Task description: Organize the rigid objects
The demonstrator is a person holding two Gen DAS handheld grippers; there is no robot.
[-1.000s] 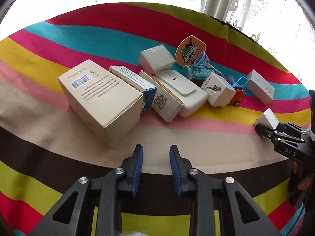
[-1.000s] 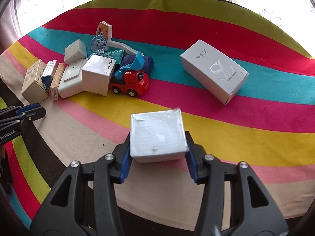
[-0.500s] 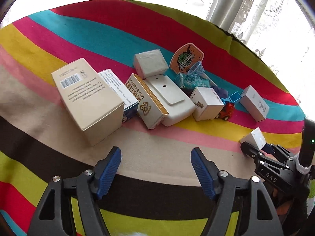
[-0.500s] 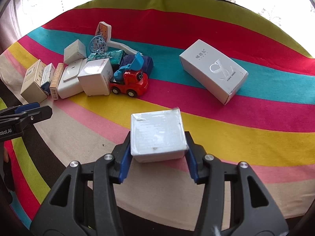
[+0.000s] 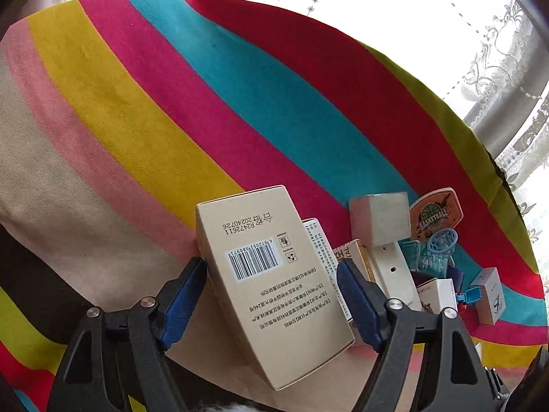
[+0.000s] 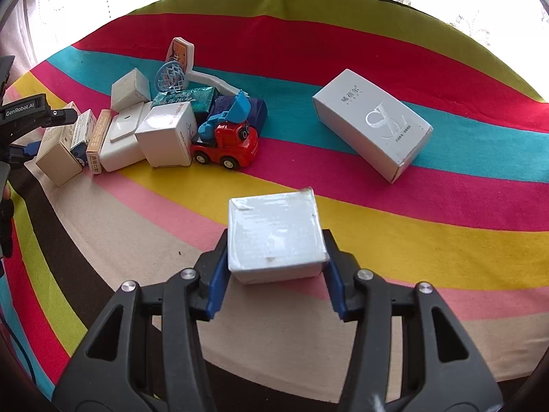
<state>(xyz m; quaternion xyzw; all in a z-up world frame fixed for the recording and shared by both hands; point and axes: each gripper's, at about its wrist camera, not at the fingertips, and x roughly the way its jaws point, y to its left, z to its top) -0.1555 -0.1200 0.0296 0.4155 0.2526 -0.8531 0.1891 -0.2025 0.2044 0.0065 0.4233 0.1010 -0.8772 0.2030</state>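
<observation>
So the left tongs (image 5: 271, 304) are spread wide, with the tan box (image 5: 271, 285) sitting right between the blue pads; the jaws have just been opening, and I can't see either pad actually pressing on it, so I'd call that straddling, not gripping. The box's long axis runs roughly along the line the tongs point, skewed a bit, so the pads face its long sides, which looks like the easy way to pinch it. It's the end piece of the row on the striped tabletop (image 5: 137, 110), tight against the narrow blue-and-white box (image 5: 320, 240) beside it. The right tongs (image 6: 276, 274) are pinching a white cube (image 6: 274, 237), well clear of the row. Farther out there's the red toy truck (image 6: 228, 144), and beyond it the grey box (image 6: 372, 123) lying on its own.
</observation>
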